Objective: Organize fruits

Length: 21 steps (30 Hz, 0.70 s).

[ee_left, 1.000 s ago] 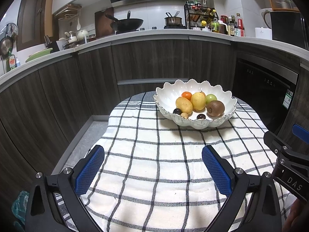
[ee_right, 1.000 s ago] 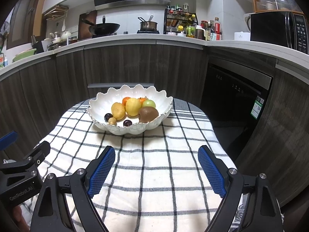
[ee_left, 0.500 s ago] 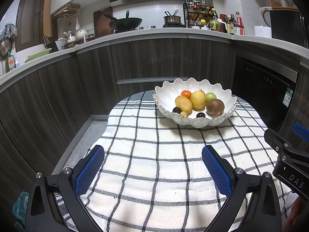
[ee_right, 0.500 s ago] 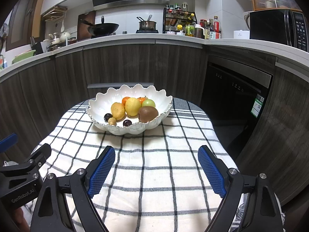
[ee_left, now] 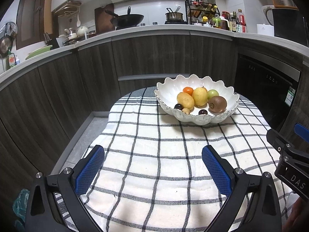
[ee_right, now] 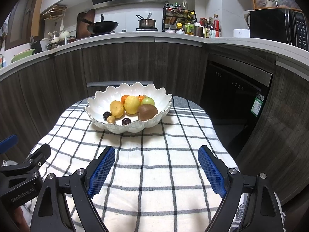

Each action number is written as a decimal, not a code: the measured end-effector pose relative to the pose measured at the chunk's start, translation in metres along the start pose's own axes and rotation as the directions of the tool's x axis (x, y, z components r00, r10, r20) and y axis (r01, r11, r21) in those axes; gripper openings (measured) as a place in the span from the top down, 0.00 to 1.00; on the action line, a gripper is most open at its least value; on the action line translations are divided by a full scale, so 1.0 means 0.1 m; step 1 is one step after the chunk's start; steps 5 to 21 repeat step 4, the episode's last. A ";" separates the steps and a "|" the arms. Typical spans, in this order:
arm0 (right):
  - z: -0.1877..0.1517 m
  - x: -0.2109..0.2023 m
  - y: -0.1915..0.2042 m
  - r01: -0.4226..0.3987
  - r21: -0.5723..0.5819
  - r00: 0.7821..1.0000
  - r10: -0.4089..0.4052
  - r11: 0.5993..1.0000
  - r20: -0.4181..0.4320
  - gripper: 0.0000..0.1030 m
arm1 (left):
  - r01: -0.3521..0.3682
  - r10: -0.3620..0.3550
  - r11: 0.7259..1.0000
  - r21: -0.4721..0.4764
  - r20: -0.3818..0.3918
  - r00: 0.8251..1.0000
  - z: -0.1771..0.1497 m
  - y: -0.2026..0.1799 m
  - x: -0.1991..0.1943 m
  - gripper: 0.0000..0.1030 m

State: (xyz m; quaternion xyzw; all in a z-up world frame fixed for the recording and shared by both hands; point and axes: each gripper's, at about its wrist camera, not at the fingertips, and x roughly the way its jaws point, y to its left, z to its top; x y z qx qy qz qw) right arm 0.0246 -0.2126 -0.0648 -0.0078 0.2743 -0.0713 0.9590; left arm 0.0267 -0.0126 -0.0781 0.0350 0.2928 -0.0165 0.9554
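Observation:
A white scalloped bowl (ee_left: 227, 96) (ee_right: 100, 100) stands at the far end of the checked tablecloth (ee_left: 154, 154) (ee_right: 154, 164). Inside it lie a brown kiwi (ee_left: 217, 104) (ee_right: 147, 112), a yellow lemon (ee_left: 200, 96) (ee_right: 132, 104), a yellow potato-shaped fruit (ee_left: 185, 100) (ee_right: 116, 109), an orange fruit (ee_left: 188, 90), a green fruit (ee_left: 213, 93) (ee_right: 148, 101) and small dark plums (ee_left: 202, 112) (ee_right: 126, 121). My left gripper (ee_left: 153, 167) is open over the near cloth, nothing between its blue pads. My right gripper (ee_right: 156, 168) is likewise open and holds nothing, well short of the bowl.
Dark wood cabinets curve behind the table, with a black dishwasher (ee_right: 237, 89) at the right. The counter carries a wok (ee_right: 102, 26), a pot (ee_right: 147, 22) and a spice rack (ee_right: 179, 22). Floor gap lies left of the table (ee_left: 85, 133).

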 end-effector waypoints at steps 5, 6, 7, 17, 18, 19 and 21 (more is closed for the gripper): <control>-0.01 0.02 0.01 0.001 0.003 1.000 -0.001 1.000 -0.004 0.14 | 0.004 -0.004 1.000 0.002 -0.003 1.000 0.00 0.00 0.01 0.00; -0.01 0.02 0.01 0.001 0.003 1.000 -0.001 1.000 -0.004 0.14 | 0.004 -0.004 1.000 0.002 -0.003 1.000 0.00 0.00 0.01 0.00; -0.01 0.02 0.01 0.001 0.003 1.000 -0.001 1.000 -0.004 0.14 | 0.004 -0.004 1.000 0.002 -0.003 1.000 0.00 0.00 0.01 0.00; -0.01 0.02 0.01 0.001 0.003 1.000 -0.001 1.000 -0.004 0.14 | 0.004 -0.004 1.000 0.002 -0.003 1.000 0.00 0.00 0.01 0.00; -0.01 0.02 0.01 0.001 0.003 1.000 -0.001 1.000 -0.004 0.14 | 0.004 -0.004 1.000 0.002 -0.003 1.000 0.00 0.00 0.01 0.00; -0.01 0.02 0.01 0.001 0.003 1.000 -0.001 1.000 -0.004 0.14 | 0.004 -0.004 1.000 0.002 -0.003 1.000 0.00 0.00 0.01 0.00; -0.01 0.02 0.01 0.001 0.003 1.000 -0.001 1.000 -0.004 0.14 | 0.004 -0.004 1.000 0.002 -0.003 1.000 0.00 0.00 0.01 0.00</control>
